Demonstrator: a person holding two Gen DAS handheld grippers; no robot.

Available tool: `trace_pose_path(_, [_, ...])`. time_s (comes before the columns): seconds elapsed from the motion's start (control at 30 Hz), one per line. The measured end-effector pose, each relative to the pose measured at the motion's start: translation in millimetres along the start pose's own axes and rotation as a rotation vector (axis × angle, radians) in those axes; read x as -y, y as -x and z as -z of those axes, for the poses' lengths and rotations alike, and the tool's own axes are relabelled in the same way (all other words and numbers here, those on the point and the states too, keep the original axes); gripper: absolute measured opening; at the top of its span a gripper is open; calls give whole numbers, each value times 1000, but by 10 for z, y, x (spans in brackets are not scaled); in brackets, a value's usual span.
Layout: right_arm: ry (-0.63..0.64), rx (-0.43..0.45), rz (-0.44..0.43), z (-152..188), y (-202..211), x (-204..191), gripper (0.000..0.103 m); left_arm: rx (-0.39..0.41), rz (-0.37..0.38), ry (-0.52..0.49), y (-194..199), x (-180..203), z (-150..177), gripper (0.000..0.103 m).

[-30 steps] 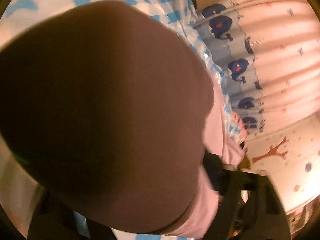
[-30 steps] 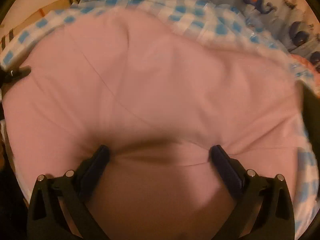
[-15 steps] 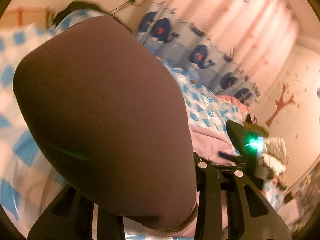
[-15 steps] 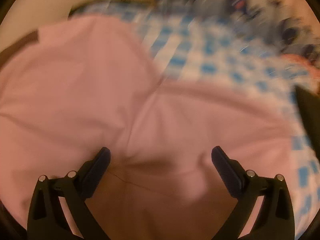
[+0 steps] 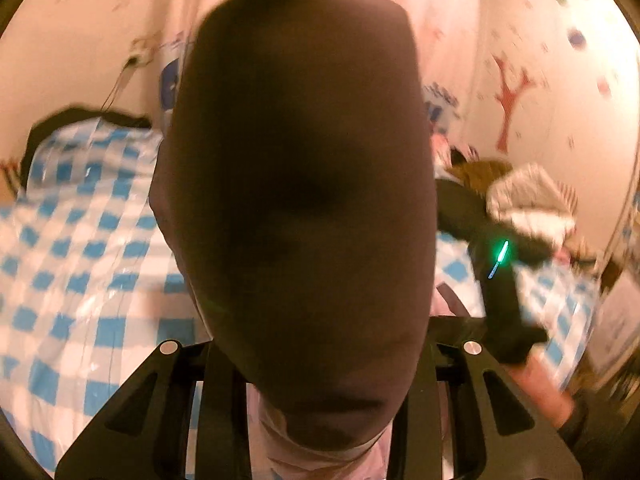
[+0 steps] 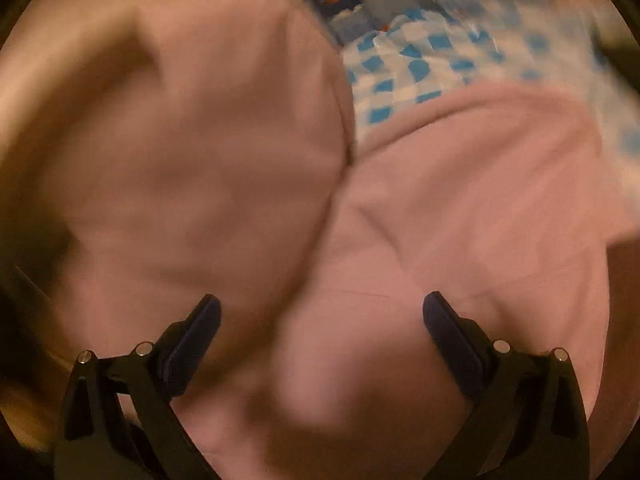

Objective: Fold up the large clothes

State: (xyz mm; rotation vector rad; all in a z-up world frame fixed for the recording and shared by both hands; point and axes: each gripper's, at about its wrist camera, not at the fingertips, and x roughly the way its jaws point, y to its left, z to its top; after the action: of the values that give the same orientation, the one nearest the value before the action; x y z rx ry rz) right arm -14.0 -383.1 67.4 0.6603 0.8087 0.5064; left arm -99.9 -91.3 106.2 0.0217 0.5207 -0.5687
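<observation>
pink garment [image 6: 460, 208] blurred | left tongs [image 5: 316, 420] clenched on its dark fold, fingertips hidden | right tongs [image 6: 320, 320] spread apart

Dark, shadowed fabric [image 5: 296, 208] blocks my left gripper's [image 5: 316, 412] fingertips from view; the blue-and-white checked bedsheet [image 6: 404, 76] smears with motion blur.

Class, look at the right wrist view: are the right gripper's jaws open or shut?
Open. The right gripper has its two fingers wide apart, with the pink garment showing in the gap, not pinched.
</observation>
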Motion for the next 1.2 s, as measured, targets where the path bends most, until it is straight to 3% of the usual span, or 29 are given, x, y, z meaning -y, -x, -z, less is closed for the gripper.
trace_pose_path(0.03, [-107,38,-121,-82,174,206,97,-7,-7,-46,-28,150,1,27])
trace_pose_path(0.07, [-270,88,-301,-98,330,482,96,-18,-20,-107,-74,330,5,27])
trace_pose_path(0.2, [-616,177,-739,-40,549,1210,96,-90,-79,-383,-386,1051,97,27])
trace_pose_path(0.23, [-644,199,-782,-31,629,1315,96,-113,-94,-478,-516,1269,175,27])
trace_pose_path(0.3, [-634,261,-786,-9,895,1454,96,-149,-107,-616,-678,1537,351,31])
trace_pose_path(0.37, [-619,303,-730,14,1170,1575,96,-185,-107,-761,-895,1883,588,36])
trace_pose_path(0.47, [-522,314,-476,-80,1564,1603,96,-215,-139,-922,-1169,2223,827,42])
trace_pose_path(0.5, [-455,298,-409,-147,1642,1506,96,-216,-149,-951,-1236,2304,873,43])
trace_pose_path(0.57, [-267,222,-192,-415,1692,1184,96,-229,-159,-1010,-1331,2384,971,44])
trace_pose_path(0.6, [-147,183,-50,-554,1666,929,96,-232,-168,-1039,-1319,2468,1042,45])
trace_pose_path(0.73, [196,59,282,-969,1175,223,96,-235,-205,-1112,-1383,2622,1181,46])
trace_pose_path(0.77, [249,26,339,-926,1031,188,96,-233,-207,-1111,-1401,2601,1170,47])
trace_pose_path(0.8, [315,-60,488,-905,717,213,96,-232,-202,-1106,-1385,2580,1164,50])
trace_pose_path(0.83, [336,-113,552,-820,515,331,96,-235,-192,-1100,-1313,2567,1143,51])
trace_pose_path(0.9, [276,-156,525,-632,351,602,97,-237,-144,-1047,-1195,2517,1042,52])
trace_pose_path(1.0, [243,-94,517,-444,487,698,96,-276,92,-696,-799,2166,523,51])
trace_pose_path(1.1, [207,-13,507,-223,592,727,97,-280,173,-484,-801,1810,170,56])
trace_pose_path(1.13, [197,15,507,-211,599,758,97,-303,205,-431,-904,1700,94,56])
trace_pose_path(1.2, [176,48,493,-190,630,809,97,-360,244,-469,-978,1743,153,57])
